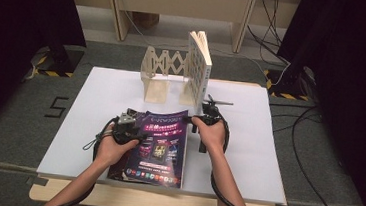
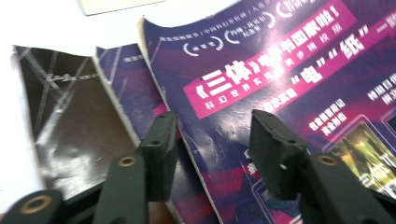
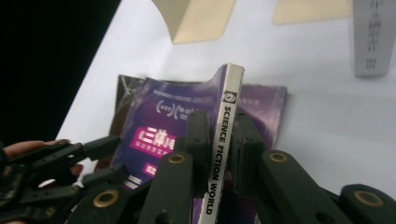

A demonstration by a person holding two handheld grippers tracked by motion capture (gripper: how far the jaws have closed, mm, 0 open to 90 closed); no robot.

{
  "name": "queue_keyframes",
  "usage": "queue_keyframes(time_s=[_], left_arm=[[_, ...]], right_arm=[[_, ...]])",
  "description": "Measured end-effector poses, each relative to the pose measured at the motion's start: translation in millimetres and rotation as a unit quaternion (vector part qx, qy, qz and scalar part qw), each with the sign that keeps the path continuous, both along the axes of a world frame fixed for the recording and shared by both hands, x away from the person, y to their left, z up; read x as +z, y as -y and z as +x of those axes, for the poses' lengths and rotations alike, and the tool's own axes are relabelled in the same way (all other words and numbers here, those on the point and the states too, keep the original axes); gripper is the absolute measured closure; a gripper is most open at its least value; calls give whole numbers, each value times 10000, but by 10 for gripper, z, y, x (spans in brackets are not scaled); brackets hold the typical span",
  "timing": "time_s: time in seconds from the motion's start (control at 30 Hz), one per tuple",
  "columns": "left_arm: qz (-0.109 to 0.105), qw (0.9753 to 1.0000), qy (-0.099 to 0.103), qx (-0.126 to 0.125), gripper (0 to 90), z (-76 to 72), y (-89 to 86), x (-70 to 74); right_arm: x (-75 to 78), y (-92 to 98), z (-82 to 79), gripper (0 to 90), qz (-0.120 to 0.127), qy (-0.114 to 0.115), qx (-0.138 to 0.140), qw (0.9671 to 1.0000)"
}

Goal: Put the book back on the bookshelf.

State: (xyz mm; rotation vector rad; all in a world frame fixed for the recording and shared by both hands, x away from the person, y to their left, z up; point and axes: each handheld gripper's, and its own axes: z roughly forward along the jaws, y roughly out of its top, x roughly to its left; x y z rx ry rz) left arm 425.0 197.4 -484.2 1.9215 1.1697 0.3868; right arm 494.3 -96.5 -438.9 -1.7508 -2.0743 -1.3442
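From the high view, a purple magazine [image 1: 159,146] lies on the white board [image 1: 266,155], down by its near edge and a little left of centre. Its long axis runs from the near edge toward the far edge, title end pointing away from the person. At the far edge stands a wooden expanding rack [image 1: 160,76] with one book [image 1: 198,66] already upright in it, so I'd judge one is shelved and the magazines are yet to go. The left gripper [image 1: 136,129] sits at the magazine's left edge, the right gripper [image 1: 203,121] at its far right corner.

In the left gripper view, the jaws stand apart over the glossy cover [image 2: 280,70], gripping nothing. The curled edges of other magazines [image 2: 121,93] peek out beneath it.

The right gripper view is the telling one: the jaws are pressed on either side of the spine [image 3: 223,140], which reads "SCIENCE FICTION WORLD" and is raised edge-up. It looks like the lift has begun, and the carry to the rack remains.
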Motion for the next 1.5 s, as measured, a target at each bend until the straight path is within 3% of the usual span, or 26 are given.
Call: queue_keyframes(time_s=[0.13, 0.3, 0.53, 0.73, 0.97, 1.13, 1.5], left_arm=[[-412, 9988, 255, 1, 431, -31, -16, 88], [-397, 9976, 539, 154, 415, -81, -104, 164], [-410, 9960, 731, 319, 403, -191, -300, 40], [-690, 9909, 967, 625, 404, -264, -466, -56], [-526, 9892, 1188, 674, 403, -291, -548, -69], [-498, 9863, 1314, 858, 403, -279, -659, -65], [-487, 9834, 1345, 1117, 404, -265, -818, -131]], right_arm=[[117, 17, -59, 828, 189, 136, -6, 9997], [226, 41, -111, 833, 269, 273, -3, 9993], [347, 65, -189, 834, 337, 459, 45, 9984], [459, 95, -261, 835, 414, 652, 61, 9970], [637, 149, -337, 835, 496, 964, -1, 9941], [759, 170, -381, 835, 529, 1201, -86, 9913], [1040, 150, -438, 835, 395, 1829, -263, 9820]])
